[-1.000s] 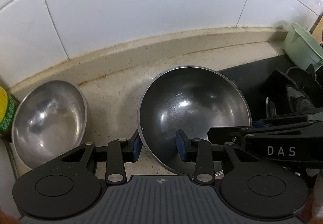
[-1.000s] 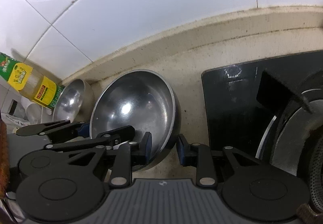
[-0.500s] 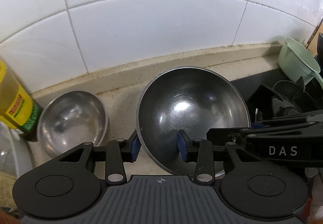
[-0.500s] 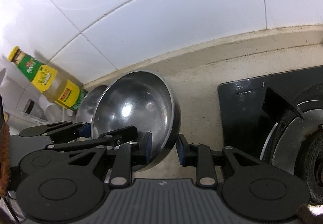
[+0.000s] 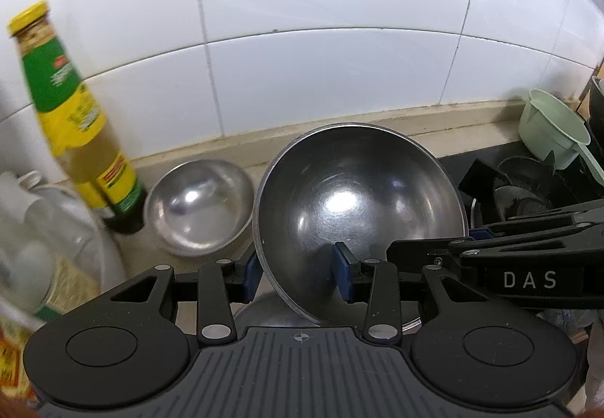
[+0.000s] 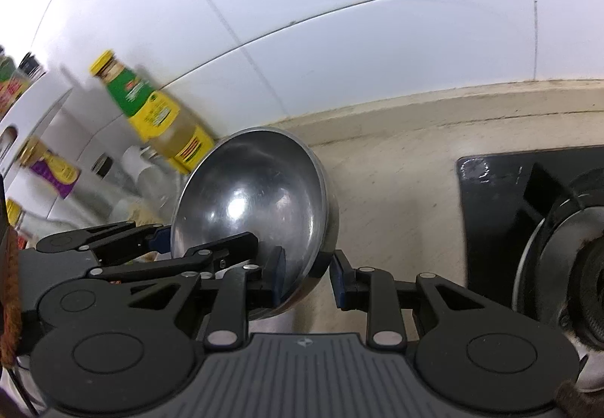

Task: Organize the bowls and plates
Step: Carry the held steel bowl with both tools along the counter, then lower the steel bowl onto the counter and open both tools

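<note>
Pads of the left gripper (image 5: 298, 276) and right gripper (image 6: 305, 274) straddle opposite rims of the large steel bowl (image 5: 358, 206), both clamped on it. Bowl has risen off the counter (image 6: 396, 169) since a second ago, tilted. Beyond, the small bowl (image 5: 200, 206) waits beside the bottle (image 5: 75, 123), likely its nest.

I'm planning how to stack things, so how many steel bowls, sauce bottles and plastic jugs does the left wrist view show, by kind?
Steel bowls: 2, the large steel bowl with both grippers at its rim and the small steel bowl on the counter.
Sauce bottles: 1, the yellow-capped bottle.
Plastic jugs: 1, the pale green jug.
Total: 4
</note>
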Tool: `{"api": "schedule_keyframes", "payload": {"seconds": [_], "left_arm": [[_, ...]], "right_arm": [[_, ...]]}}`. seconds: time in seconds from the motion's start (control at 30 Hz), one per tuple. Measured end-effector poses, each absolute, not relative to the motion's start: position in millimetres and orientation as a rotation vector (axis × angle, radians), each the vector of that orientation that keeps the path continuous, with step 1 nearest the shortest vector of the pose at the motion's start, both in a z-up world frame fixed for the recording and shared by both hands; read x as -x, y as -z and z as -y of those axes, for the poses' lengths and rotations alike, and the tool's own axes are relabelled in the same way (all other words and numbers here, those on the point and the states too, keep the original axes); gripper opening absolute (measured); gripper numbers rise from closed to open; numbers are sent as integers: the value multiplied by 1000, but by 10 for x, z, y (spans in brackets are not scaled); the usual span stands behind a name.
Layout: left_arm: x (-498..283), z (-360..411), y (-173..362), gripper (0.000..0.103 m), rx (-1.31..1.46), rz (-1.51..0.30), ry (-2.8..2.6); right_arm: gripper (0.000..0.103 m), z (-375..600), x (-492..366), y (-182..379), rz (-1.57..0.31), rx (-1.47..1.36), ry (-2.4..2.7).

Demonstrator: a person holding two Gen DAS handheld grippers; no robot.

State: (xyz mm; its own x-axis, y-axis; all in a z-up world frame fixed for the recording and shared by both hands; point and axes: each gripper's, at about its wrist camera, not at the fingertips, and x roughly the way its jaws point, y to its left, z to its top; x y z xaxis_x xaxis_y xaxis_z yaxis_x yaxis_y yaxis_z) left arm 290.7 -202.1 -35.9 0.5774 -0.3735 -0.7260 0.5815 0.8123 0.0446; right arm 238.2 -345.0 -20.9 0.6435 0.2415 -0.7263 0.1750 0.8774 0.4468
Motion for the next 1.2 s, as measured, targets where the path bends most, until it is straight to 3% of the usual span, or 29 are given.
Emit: {"api": "schedule_keyframes", "payload": {"seconds": [1.2], "left_arm": [[-2758, 1597, 738, 47, -272, -904, 457]], "right_arm": [[24, 3003, -2374, 601, -1039, -479, -133]]}}
